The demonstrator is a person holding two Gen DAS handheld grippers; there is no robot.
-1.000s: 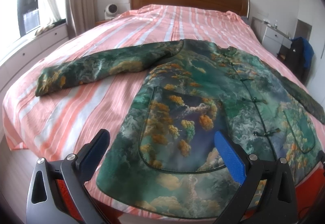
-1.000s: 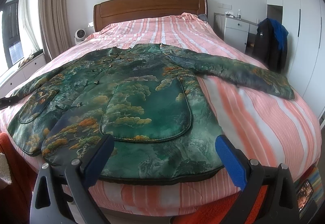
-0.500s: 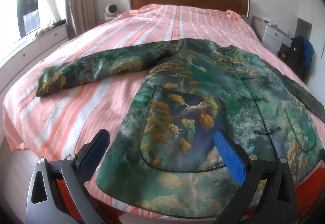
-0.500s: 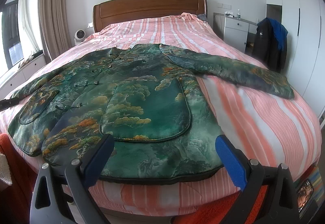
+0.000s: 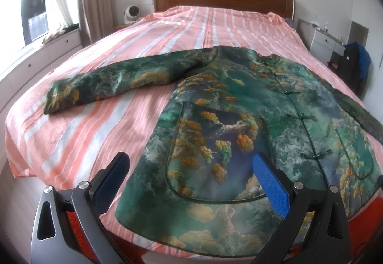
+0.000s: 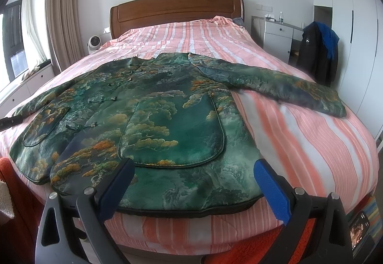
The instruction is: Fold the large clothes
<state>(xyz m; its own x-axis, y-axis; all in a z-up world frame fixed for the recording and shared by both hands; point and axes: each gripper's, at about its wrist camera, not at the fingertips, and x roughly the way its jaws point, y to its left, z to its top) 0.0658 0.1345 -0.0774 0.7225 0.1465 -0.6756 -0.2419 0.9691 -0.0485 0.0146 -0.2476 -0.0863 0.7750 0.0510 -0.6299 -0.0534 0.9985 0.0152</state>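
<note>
A large green jacket (image 5: 239,106) (image 6: 153,106) with orange and gold cloud patterns lies flat, front up, on the striped bed. Both sleeves are spread out: one sleeve (image 5: 112,79) reaches left in the left wrist view, the other sleeve (image 6: 282,82) reaches right in the right wrist view. Big patch pockets and knot buttons (image 5: 301,118) show down the front. My left gripper (image 5: 194,168) hovers open above the hem near the left pocket, holding nothing. My right gripper (image 6: 194,175) is open over the hem at the bed's foot, also empty.
The bed (image 5: 79,134) has a pink, orange and white striped sheet and a wooden headboard (image 6: 174,10). A small white fan (image 6: 93,43) stands beside it. A white nightstand (image 6: 278,36) and a dark jacket on a chair (image 6: 318,53) are at the right. Window cabinets (image 5: 36,55) run along the left.
Both grippers have drawn back and slightly up a little, so the jacket sits a bit farther away in each view. Neither gripper changed its opening.
</note>
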